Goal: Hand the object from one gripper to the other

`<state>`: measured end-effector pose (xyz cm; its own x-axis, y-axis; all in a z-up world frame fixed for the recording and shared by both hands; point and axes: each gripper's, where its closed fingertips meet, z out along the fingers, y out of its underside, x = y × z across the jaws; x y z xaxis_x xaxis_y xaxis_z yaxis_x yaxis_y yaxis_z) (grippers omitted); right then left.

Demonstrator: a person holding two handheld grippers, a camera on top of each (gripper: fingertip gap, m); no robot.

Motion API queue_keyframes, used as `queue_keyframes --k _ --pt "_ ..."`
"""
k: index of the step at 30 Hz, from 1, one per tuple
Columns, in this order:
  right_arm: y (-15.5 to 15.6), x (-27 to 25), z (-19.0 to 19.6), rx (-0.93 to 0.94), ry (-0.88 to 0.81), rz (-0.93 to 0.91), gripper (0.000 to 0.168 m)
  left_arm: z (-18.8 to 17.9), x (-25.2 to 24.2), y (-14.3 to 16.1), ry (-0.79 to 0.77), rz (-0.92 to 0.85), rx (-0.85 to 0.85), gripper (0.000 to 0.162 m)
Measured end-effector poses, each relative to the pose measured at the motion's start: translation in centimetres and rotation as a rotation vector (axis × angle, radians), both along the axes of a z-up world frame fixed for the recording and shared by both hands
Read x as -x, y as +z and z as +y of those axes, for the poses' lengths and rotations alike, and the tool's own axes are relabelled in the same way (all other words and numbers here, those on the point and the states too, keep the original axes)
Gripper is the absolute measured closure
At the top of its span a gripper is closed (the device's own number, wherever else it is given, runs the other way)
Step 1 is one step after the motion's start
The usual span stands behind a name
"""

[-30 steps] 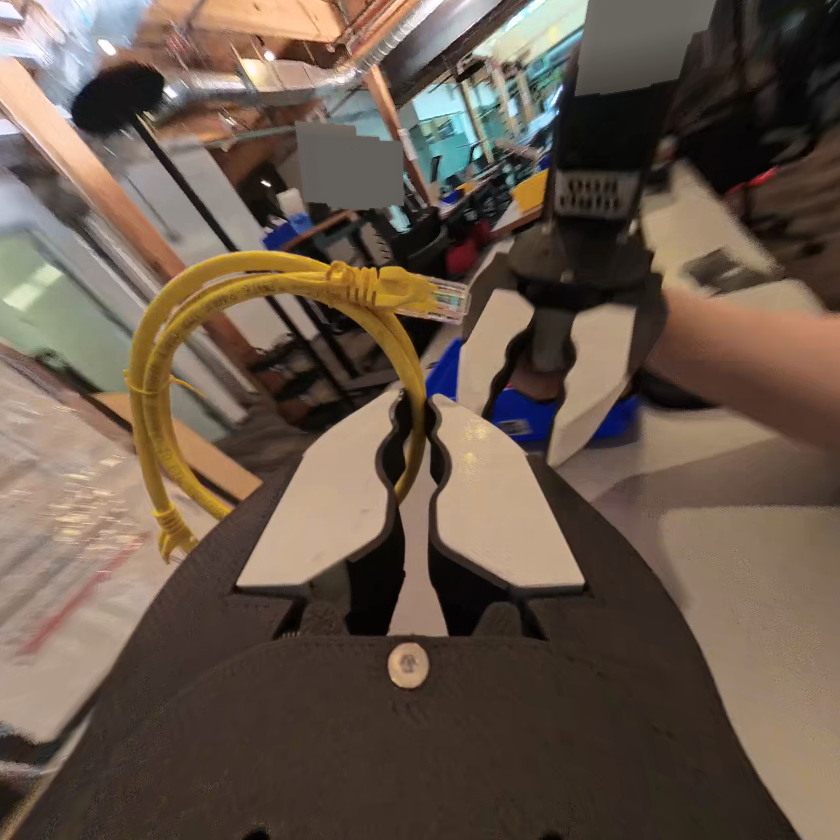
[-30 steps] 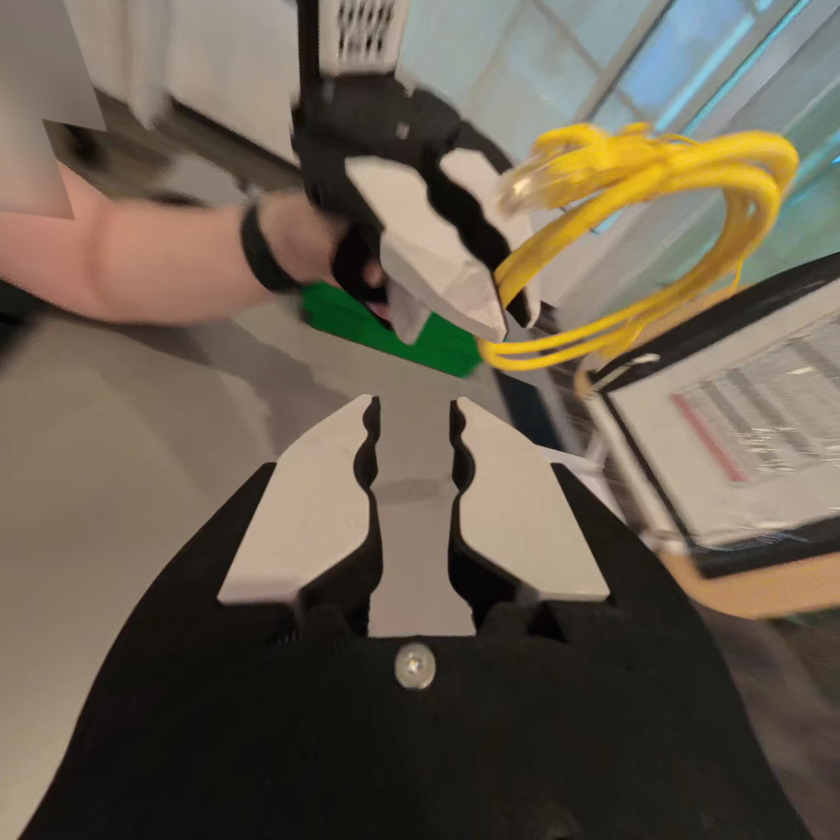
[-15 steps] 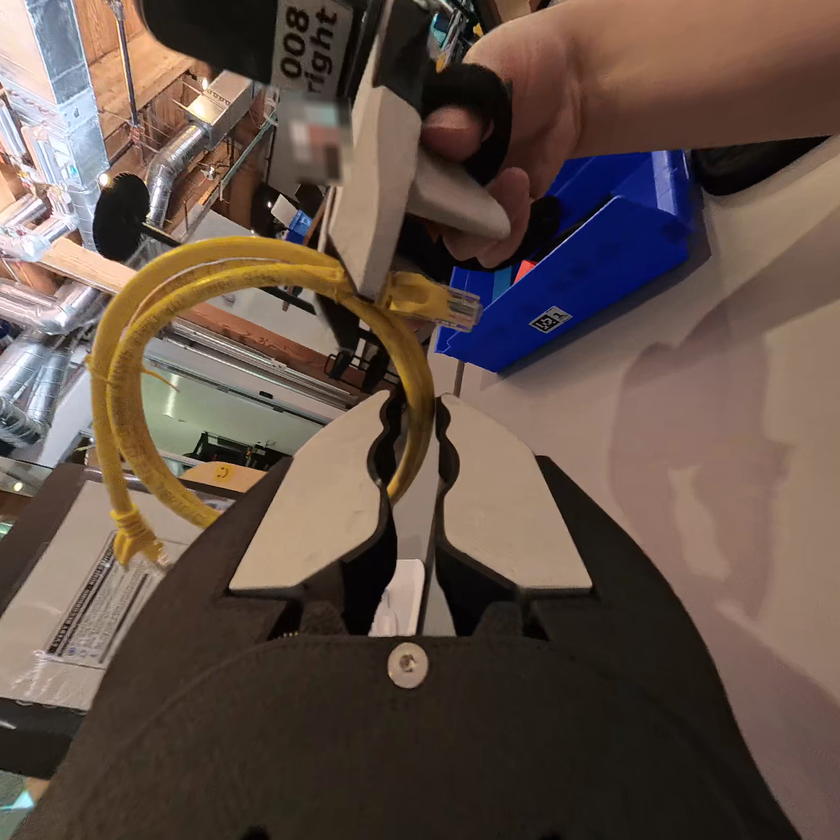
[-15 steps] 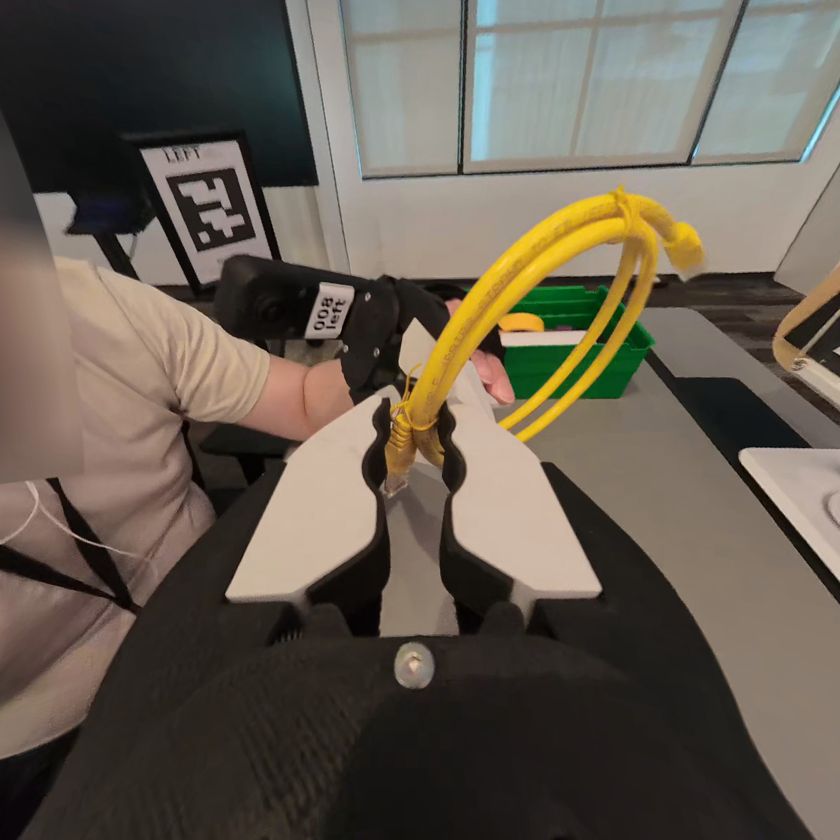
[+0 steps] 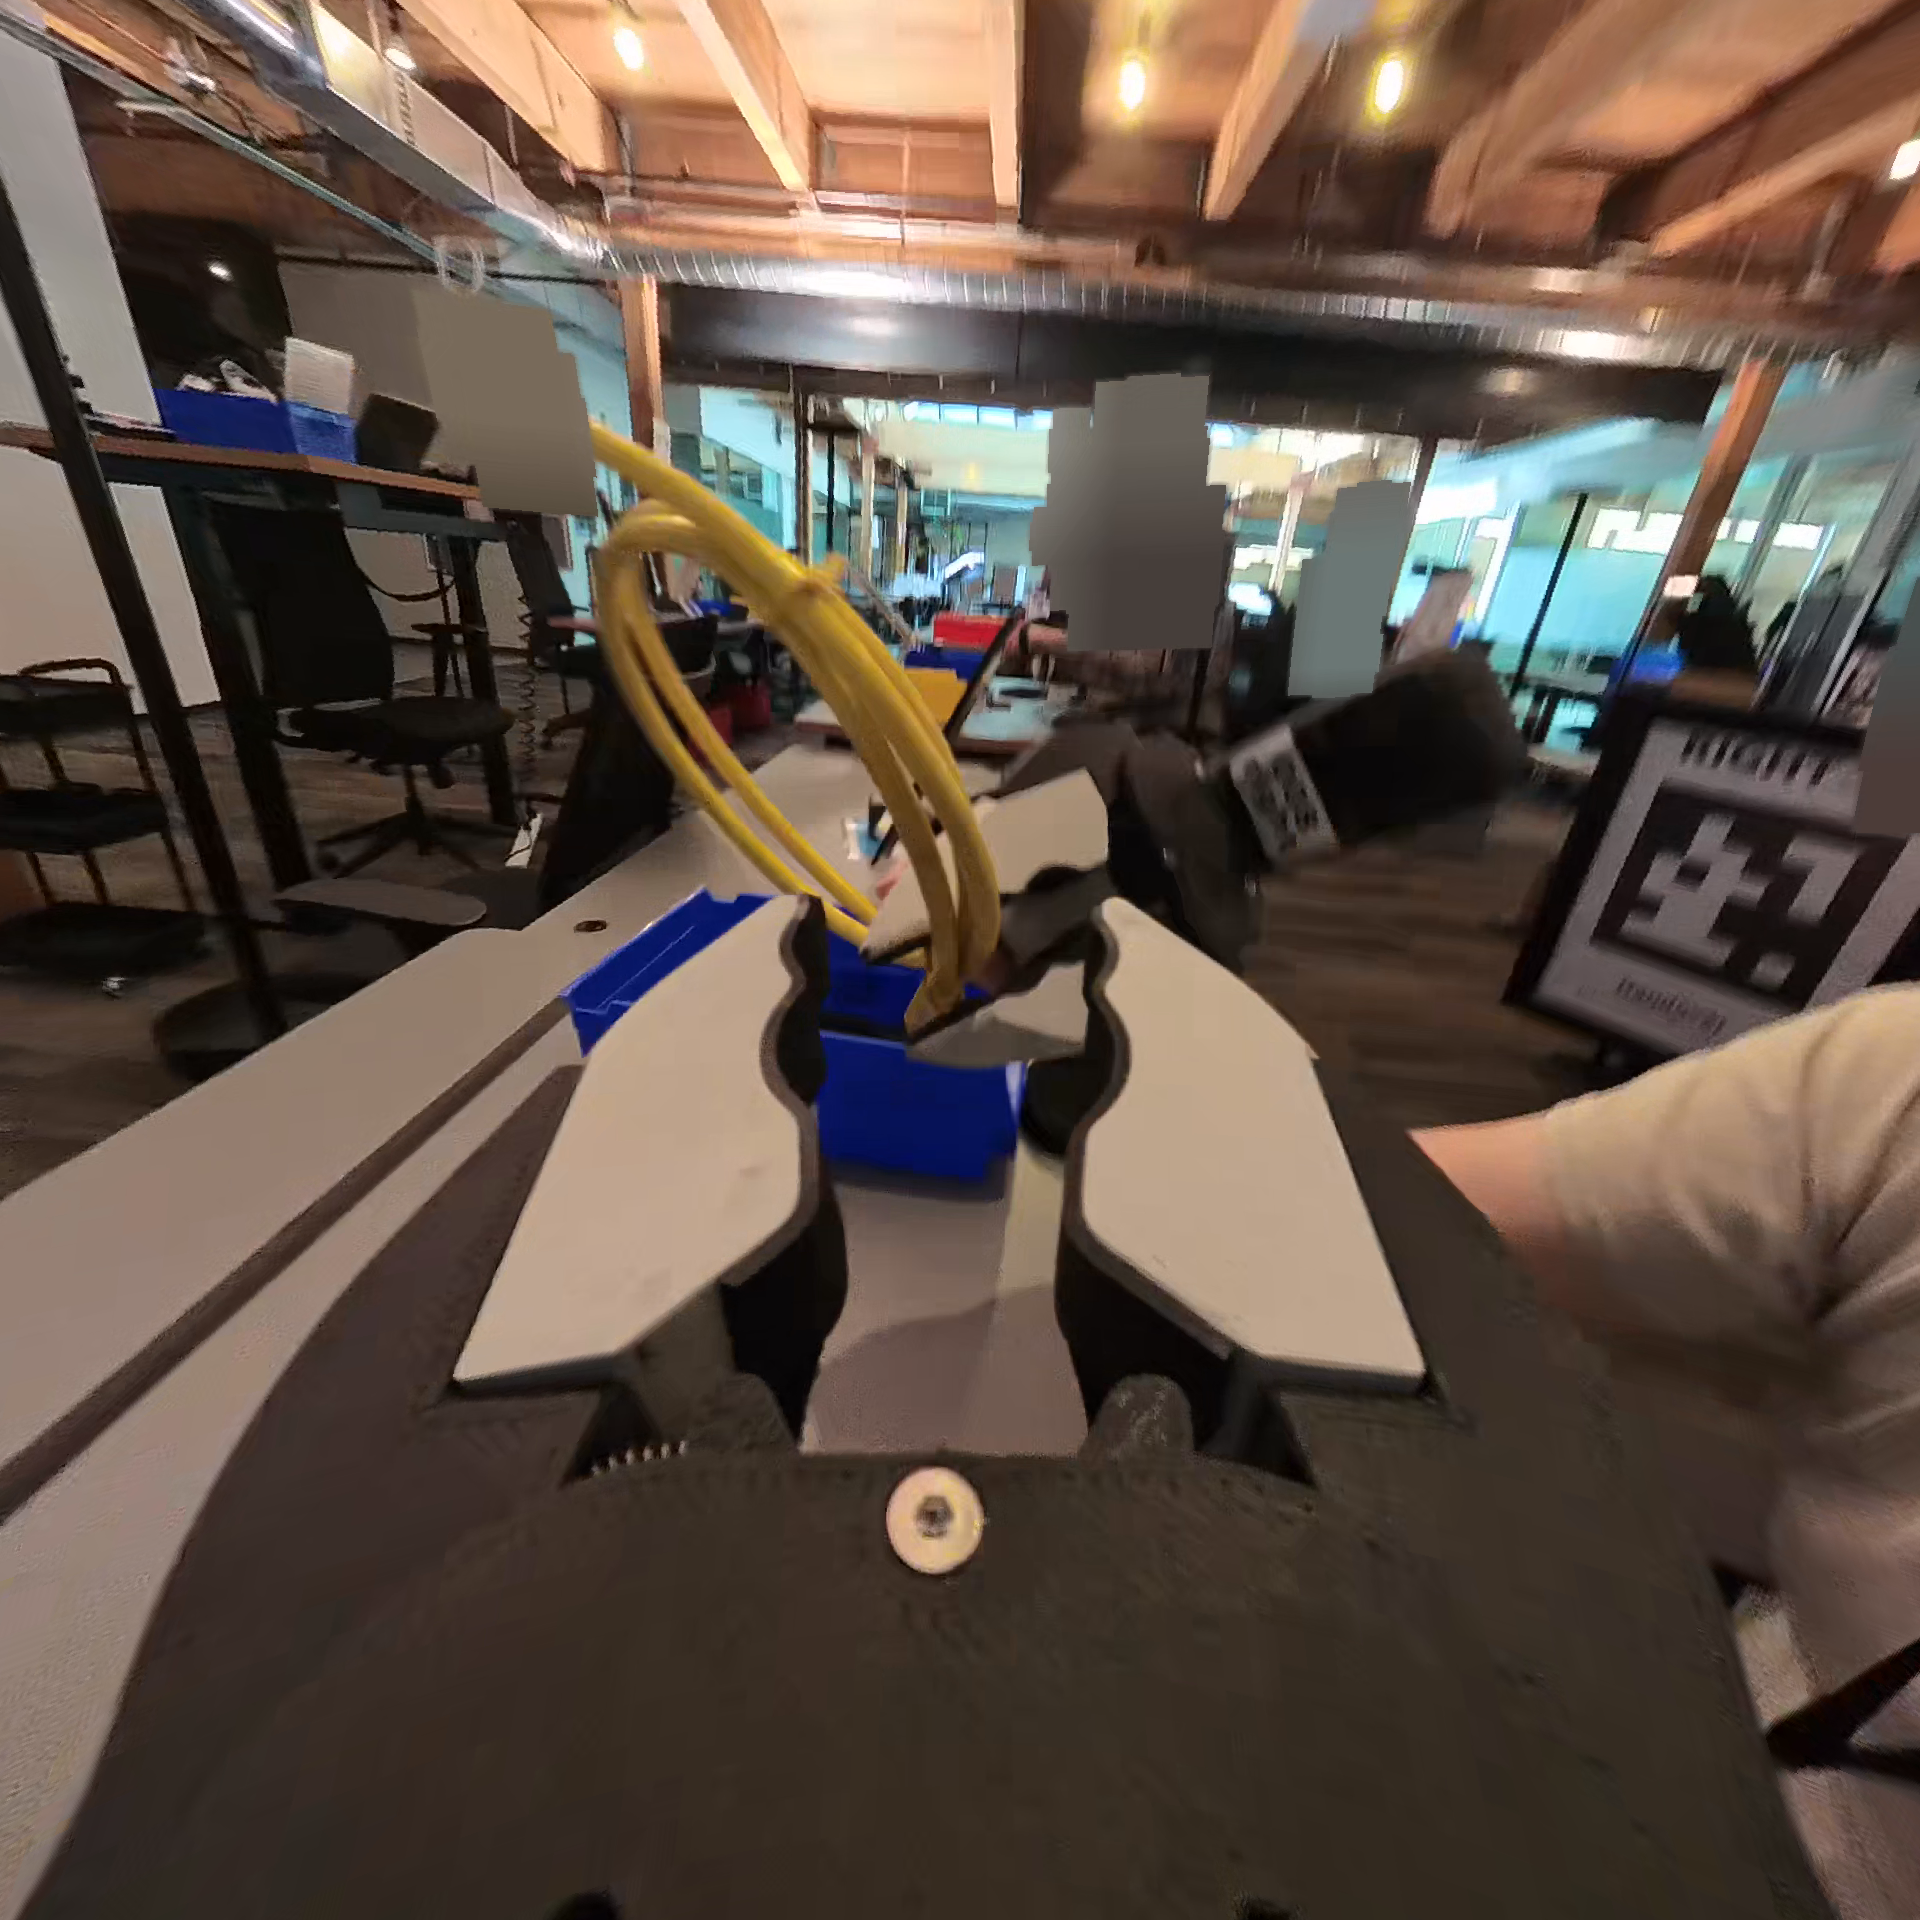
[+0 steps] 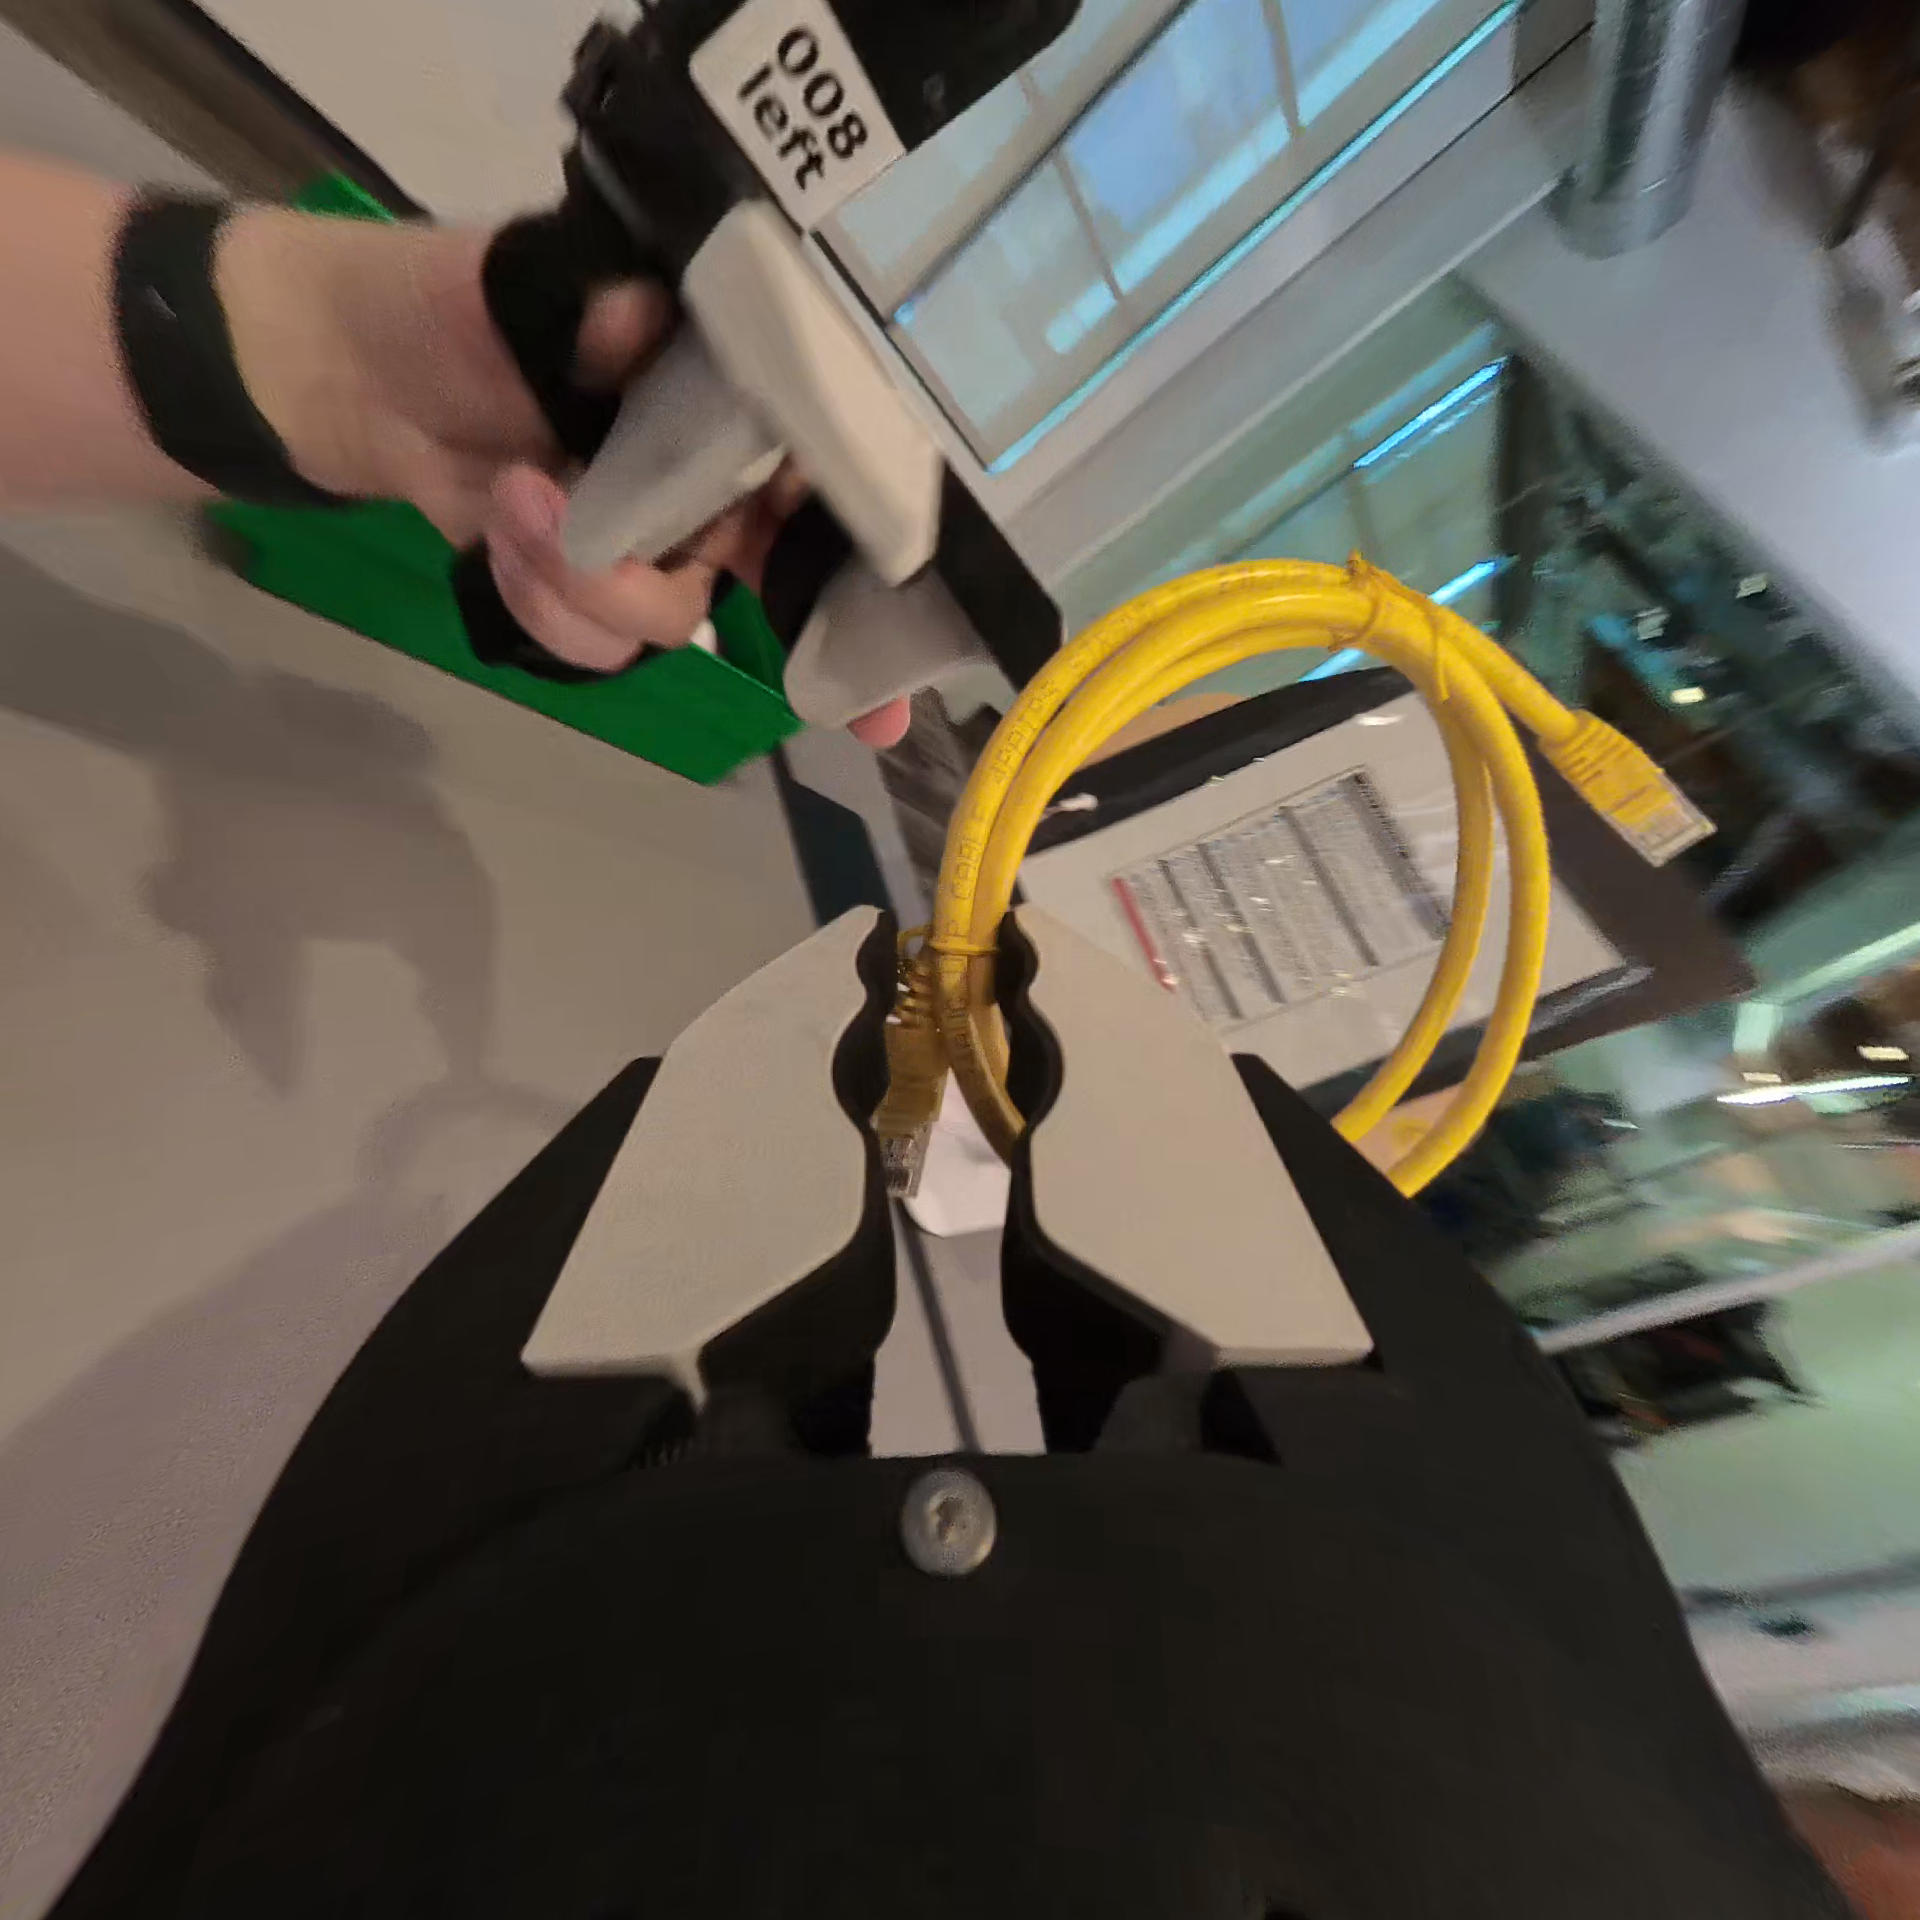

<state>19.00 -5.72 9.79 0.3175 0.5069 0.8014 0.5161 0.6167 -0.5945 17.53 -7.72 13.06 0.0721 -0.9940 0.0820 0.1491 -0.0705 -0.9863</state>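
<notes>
One hand-held gripper now carries the cable: right hand-held gripper clamps its tied end above the table, while left hand-held gripper has opened wide and released, so handover looks complete.

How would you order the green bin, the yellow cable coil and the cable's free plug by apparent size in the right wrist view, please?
1. Yellow cable coil and green bin: alike; the bin is farther and partly hidden, so unranked.
2. Free plug: clearly smallest.
</notes>
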Motion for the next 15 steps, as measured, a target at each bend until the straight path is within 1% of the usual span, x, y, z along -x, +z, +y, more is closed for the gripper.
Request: queue_keyframes --k 2,5,6,7,8,10,11,13,15 --pt "-0.5 0.1 0.6 -0.108 -0.096 -0.098 0.149 0.5 0.2 0.5 0.012 -0.035 0.057 0.114" --pt "-1.8 0.6 1.3 -0.212 -0.179 -0.235 0.149 0.9 -0.5 -0.3 0.085 0.032 0.038 0.115" --pt "-2.0 0.8 1.5 -0.244 -0.190 -0.257 0.149 1.4 -0.7 -0.7 0.135 0.062 0.035 0.125" --pt "-2.1 0.9 1.7 -0.283 -0.203 -0.267 0.149 2.2 -0.6 -1.0 0.201 0.088 0.026 0.146" --pt "-2.1 0.9 2.0 -0.323 -0.220 -0.272 0.149 2.8 -0.4 -1.2 0.243 0.104 0.016 0.147" --pt "-1.9 0.9 2.3 -0.366 -0.228 -0.246 0.147 3.5 -0.1 -1.4 0.268 0.126 0.046 0.151" --pt "-1.6 1.0 2.0 -0.354 -0.197 -0.207 0.143 3.7 0.3 -1.0 0.265 0.093 0.040 0.152" --pt "-1.0 1.1 1.0 -0.272 -0.112 -0.115 0.141 3.8 1.2 -0.2 0.241 0.036 0.034 0.152" --pt "0.6 0.7 -0.1 -0.169 -0.029 0.030 0.140 4.0 2.3 0.7 0.231 -0.016 0.026 0.152"
